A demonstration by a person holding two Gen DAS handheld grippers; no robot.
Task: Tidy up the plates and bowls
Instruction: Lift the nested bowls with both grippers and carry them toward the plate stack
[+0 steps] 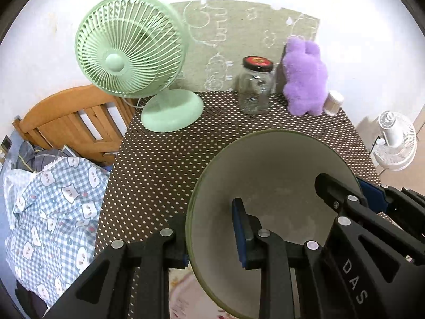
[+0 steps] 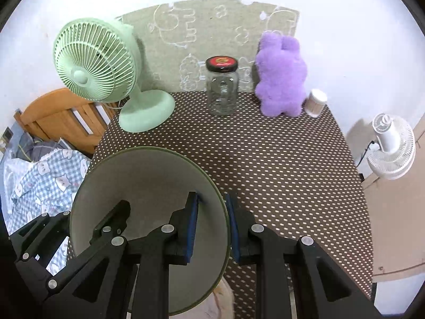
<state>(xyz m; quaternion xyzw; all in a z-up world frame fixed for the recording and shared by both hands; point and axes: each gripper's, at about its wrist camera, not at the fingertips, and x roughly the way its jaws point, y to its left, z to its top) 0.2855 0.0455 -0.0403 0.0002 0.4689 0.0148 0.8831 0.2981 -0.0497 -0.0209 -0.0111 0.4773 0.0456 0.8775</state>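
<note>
Bowl [image 1: 271, 186] first: it is big, pale inside with a green rim, and it hangs in the air over the dotted table [image 2: 279, 164]. Both grippers pinch its rim. The left gripper [image 1: 212, 236] has one blue pad inside the bowl and one outside, on the left edge. The right gripper [image 2: 212, 228] bites the right edge the same way. Farther back on the table stand a green fan [image 2: 98, 74], a glass jar [image 2: 221, 90] with a red and black lid, a purple plush toy [image 2: 281, 77] and a small white tub [image 2: 316, 102]
</note>
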